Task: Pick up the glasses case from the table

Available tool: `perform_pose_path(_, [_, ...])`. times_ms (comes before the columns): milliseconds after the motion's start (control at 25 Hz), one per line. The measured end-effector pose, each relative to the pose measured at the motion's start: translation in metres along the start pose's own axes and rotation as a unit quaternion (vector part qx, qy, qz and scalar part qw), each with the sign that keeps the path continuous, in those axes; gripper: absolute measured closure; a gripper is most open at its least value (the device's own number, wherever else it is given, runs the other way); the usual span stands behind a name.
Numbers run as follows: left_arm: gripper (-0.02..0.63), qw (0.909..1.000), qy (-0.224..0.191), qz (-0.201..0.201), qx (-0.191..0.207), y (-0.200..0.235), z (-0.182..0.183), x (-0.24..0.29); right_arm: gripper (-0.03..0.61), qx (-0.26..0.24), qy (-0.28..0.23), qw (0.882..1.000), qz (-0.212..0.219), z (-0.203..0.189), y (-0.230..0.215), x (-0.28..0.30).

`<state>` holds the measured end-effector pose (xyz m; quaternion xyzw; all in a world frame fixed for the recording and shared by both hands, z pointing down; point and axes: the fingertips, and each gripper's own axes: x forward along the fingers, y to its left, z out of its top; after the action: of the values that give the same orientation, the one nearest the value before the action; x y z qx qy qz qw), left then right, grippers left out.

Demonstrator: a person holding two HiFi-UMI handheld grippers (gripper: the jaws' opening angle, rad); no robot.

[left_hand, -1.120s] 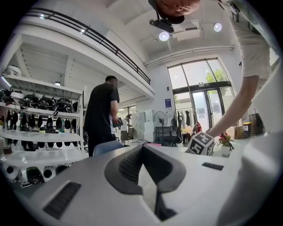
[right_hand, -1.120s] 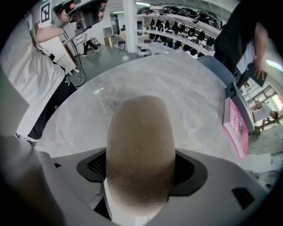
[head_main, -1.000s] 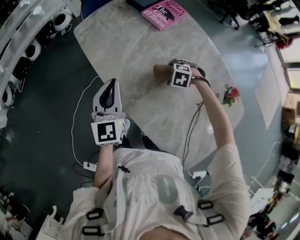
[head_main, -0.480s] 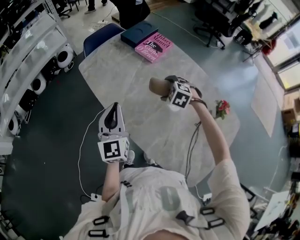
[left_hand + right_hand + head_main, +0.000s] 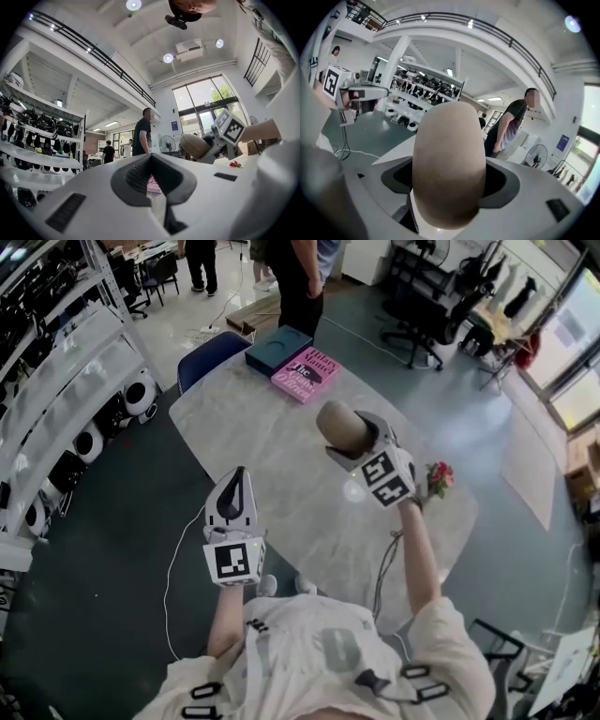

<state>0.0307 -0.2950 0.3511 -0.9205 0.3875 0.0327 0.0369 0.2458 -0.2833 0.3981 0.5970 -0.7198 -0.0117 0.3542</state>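
Observation:
The tan oval glasses case (image 5: 340, 426) is held well above the marble table (image 5: 281, 465), with my right gripper (image 5: 356, 441) shut on its near end. In the right gripper view the glasses case (image 5: 449, 164) fills the gap between the jaws and points away from me. My left gripper (image 5: 234, 491) hovers over the table's near left edge, jaws closed together with nothing in them. In the left gripper view the left gripper (image 5: 157, 180) points level at the room, and the lifted glasses case (image 5: 195, 146) shows at the right.
A pink book (image 5: 305, 374) and a dark blue box (image 5: 278, 349) lie at the table's far end, a blue chair (image 5: 208, 356) behind them. Red flowers (image 5: 439, 475) sit at the right edge. People stand beyond the table; shelves of helmets line the left.
My right gripper has lifted the glasses case off the table and raised it high and forward. The left gripper has stayed about where it was, and the head view has tilted up.

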Motion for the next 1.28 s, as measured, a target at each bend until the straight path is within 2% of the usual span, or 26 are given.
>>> perform_pose_path(160, [0.611, 0.9999, -0.015, -0.003, 0.007, -0.003, 0.019, -0.004, 0.192, 0.059, -0.089, 0.992, -0.067, 0.034, -0.004, -0.042])
perform_pose_path(320, [0.611, 0.9997, -0.026, -0.002, -0.002, -0.005, 0.038, -0.005, 0.192, 0.086, -0.158, 0.977, -0.110, 0.062, -0.004, -0.080])
perform_pose_path(480, [0.611, 0.9991, -0.042, -0.001, -0.004, -0.007, 0.055, -0.004, 0.192, 0.120, -0.265, 0.946, -0.146, 0.085, -0.003, -0.113])
perform_pose_path(560, [0.611, 0.9990, -0.044, -0.004, 0.004, -0.009, 0.058, -0.007, 0.192, 0.140, -0.300, 0.929, -0.166, 0.087, 0.000, -0.127])
perform_pose_path(640, [0.611, 0.9989, -0.045, -0.007, 0.011, -0.012, 0.059, -0.009, 0.192, 0.158, -0.314, 0.918, -0.181, 0.083, 0.006, -0.136])
perform_pose_path(880, [0.611, 0.9984, -0.054, -0.006, 0.013, -0.019, 0.066, -0.010, 0.192, 0.197, -0.329, 0.900, -0.207, 0.067, 0.023, -0.147])
perform_pose_path(1040, [0.611, 0.9984, -0.055, -0.009, 0.012, -0.022, 0.064, -0.009, 0.192, 0.207, -0.323, 0.899, -0.213, 0.053, 0.033, -0.148])
perform_pose_path(1280, [0.611, 0.9988, -0.047, -0.011, 0.014, -0.022, 0.057, -0.007, 0.192, 0.227, -0.303, 0.903, -0.204, 0.032, 0.038, -0.141])
